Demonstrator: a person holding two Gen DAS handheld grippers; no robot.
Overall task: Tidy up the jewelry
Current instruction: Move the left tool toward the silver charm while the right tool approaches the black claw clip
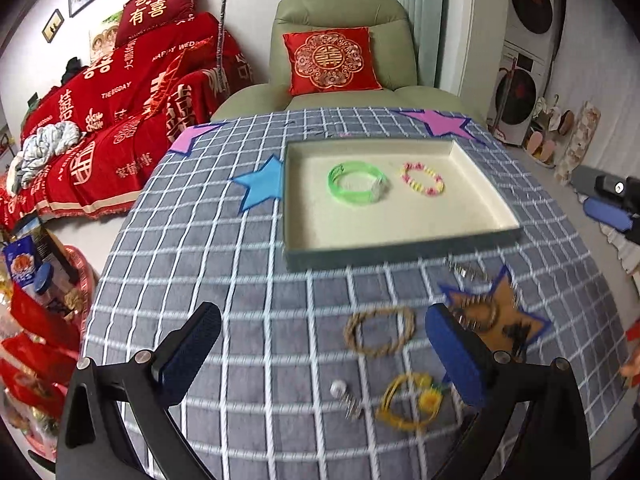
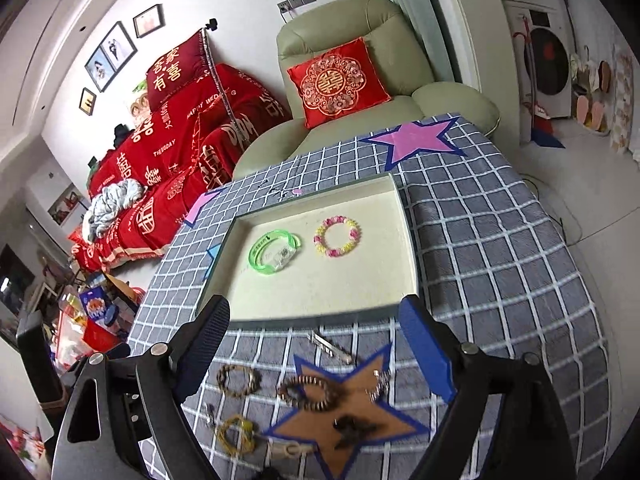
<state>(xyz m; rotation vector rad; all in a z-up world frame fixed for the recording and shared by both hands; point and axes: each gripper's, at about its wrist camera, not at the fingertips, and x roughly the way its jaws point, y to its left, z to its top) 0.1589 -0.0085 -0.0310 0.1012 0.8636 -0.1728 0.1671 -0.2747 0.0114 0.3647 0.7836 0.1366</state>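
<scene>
The left gripper [image 1: 322,352] hangs over the near part of the table with its blue pads spread as wide as they go and nothing between them; the right gripper [image 2: 314,346] is likewise empty, its jaws just about done opening, poised above the loose pieces. Two pieces already lie in the cream-lined tray [image 1: 486,222]: a green bangle [image 1: 356,188] and, just beside it, a pink-and-yellow bead bracelet [image 1: 422,179]; the rest waits on the checked tablecloth [image 1: 224,264] in front of the tray.

As I read it, the step in hand is to pick the next piece. The braided rope bracelet [image 1: 380,330] sits between the left pads and looks the natural choice; I would come down squarely, pinch one side of the ring rather than span it, and lift clear before crossing the tray's near wall; the right could take the dark wooden bead bracelet [image 2: 310,394] on the orange star [image 2: 360,408] the same way.

The left view shows the yellow flower bracelet [image 1: 408,402] plainly and the other gripper at its right edge; the right view alone shows a slim silver clip [image 2: 330,346] near the tray and a dark clasp-like piece [image 2: 354,428] on the star, too blurred to name.
</scene>
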